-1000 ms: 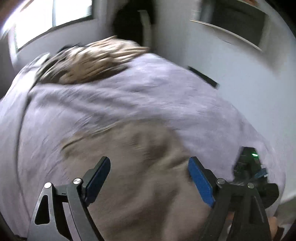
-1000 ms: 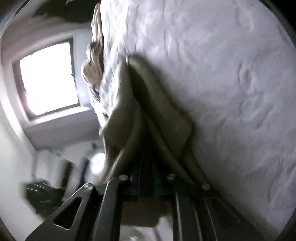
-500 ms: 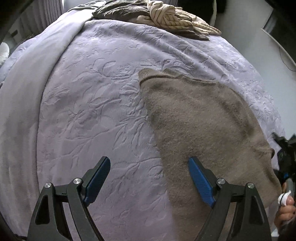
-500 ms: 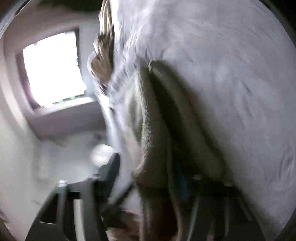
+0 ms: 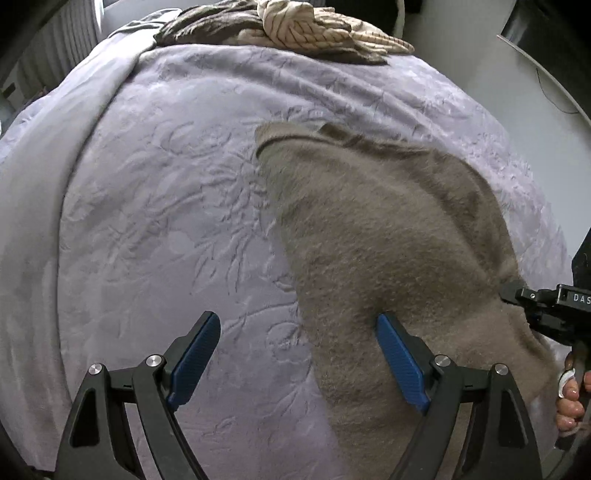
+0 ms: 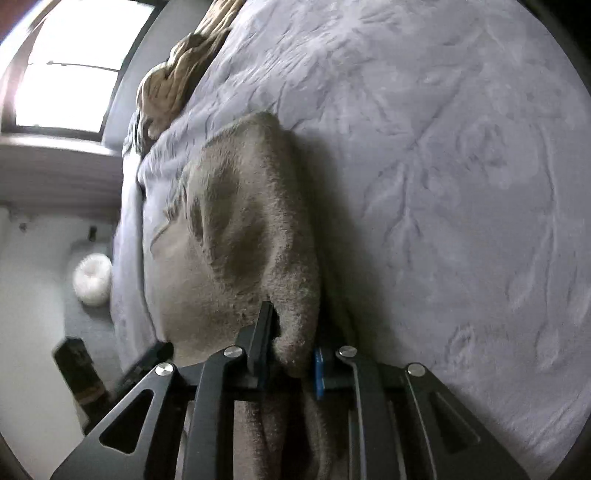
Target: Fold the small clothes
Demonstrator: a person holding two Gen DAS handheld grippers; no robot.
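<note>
1. The bed (image 5: pixel 155 206), covered in a lilac spread with an embossed leaf pattern, fills most of both views; in the right wrist view it runs from the centre out to the right edge of the frame.
2. The taupe fuzzy garment (image 5: pixel 388 258) lies on the spread in the centre-right of the left wrist view, reaching from a ribbed edge at upper centre down to the lower right. In the right wrist view it rises as a soft ridge through the middle of the frame.
3. A pile of clothes (image 5: pixel 295 29), one piece cream with dark stripes and another dark, sits at the top centre of the left wrist view, on the far end of the bed, well apart from the taupe garment.
4. The left gripper (image 5: pixel 297 363) is at the bottom of its view, its blue-padded fingers (image 5: pixel 192 358) spread wide and holding nothing. The right-hand pad overlaps the near part of the garment; the left-hand pad is over bare spread.
5. The right gripper (image 6: pixel 291 354) is at the bottom centre of its view, its fingers closed tightly around a bunched fold of the garment's edge. From the left wrist view it enters at the right edge, meeting the garment's lower right corner.
6. A window (image 6: pixel 70 66) glows in the upper left of the right wrist view.
7. A white round object (image 6: pixel 92 280) rests on the floor at the left, blurred.
</note>
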